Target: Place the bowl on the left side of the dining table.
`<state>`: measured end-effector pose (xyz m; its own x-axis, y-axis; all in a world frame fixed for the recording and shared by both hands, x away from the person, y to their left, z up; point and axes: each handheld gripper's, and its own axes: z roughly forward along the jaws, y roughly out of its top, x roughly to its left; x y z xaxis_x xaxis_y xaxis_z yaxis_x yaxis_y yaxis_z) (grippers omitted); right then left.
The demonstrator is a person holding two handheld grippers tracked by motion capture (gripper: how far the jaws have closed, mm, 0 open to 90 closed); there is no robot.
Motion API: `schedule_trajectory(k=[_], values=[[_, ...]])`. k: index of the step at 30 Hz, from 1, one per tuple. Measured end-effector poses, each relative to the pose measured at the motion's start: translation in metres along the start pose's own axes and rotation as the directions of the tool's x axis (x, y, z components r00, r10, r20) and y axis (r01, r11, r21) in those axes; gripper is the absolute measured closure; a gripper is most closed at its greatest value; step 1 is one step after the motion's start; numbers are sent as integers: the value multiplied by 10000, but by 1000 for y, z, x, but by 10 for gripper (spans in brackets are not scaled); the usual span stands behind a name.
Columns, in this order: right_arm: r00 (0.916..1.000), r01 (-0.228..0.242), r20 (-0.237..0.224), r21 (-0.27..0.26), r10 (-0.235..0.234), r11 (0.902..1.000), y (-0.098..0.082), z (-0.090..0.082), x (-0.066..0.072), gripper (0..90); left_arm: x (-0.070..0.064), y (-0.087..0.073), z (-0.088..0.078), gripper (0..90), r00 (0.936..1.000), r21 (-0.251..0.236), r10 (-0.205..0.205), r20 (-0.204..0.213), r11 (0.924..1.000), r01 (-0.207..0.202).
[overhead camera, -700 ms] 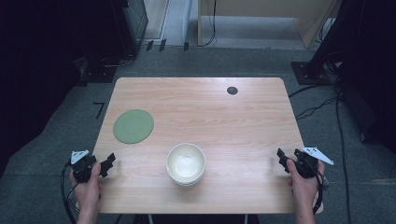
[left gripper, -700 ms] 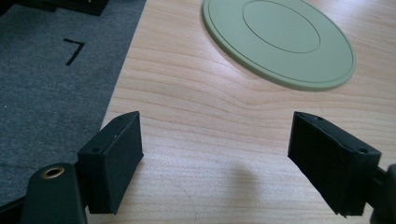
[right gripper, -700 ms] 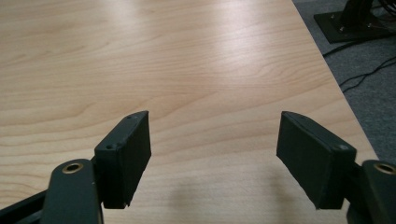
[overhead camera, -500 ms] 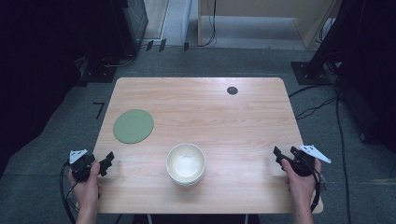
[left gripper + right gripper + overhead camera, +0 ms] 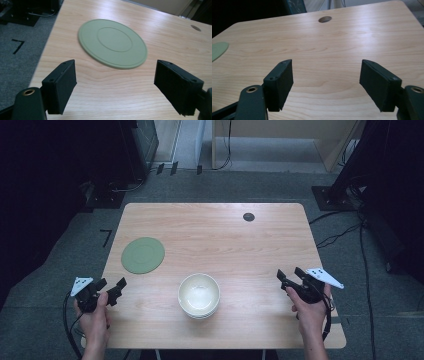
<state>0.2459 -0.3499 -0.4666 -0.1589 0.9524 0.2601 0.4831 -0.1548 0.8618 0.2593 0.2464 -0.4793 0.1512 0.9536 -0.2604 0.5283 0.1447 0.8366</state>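
Both the left gripper [image 5: 112, 286] and right gripper [image 5: 290, 275] are held wide apart, empty, flanking the near white bowl [image 5: 199, 294].

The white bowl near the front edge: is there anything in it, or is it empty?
Empty. The high view looks straight into the bowl and shows a bare, pale inside.
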Motion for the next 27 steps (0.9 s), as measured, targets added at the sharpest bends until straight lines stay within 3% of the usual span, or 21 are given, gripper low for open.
schedule_trajectory(k=[1,3,9,16,21,27], values=[[9996,243,-149,60,-242,9997,2,2,10,271,-10,1,2,175,9996,143,251,-113,9996,-249],[9989,374,-277,124,-371,9992,4,3,18,271,-20,4,4,175,9987,266,507,3,9984,-507],[9971,485,-588,124,-477,9987,15,1,35,277,-43,11,11,174,9951,301,949,262,9950,-957],[9923,642,-1034,-473,-688,9968,32,-2,51,287,-59,26,19,175,9950,-107,776,629,9970,-771],[9881,850,-1242,-492,-906,9952,40,7,66,292,-74,36,21,175,9915,-398,1005,830,9944,-975],[9810,1084,-1569,-422,-1138,9932,45,16,83,293,-83,38,22,175,9878,-374,1100,1105,9936,-1065]])
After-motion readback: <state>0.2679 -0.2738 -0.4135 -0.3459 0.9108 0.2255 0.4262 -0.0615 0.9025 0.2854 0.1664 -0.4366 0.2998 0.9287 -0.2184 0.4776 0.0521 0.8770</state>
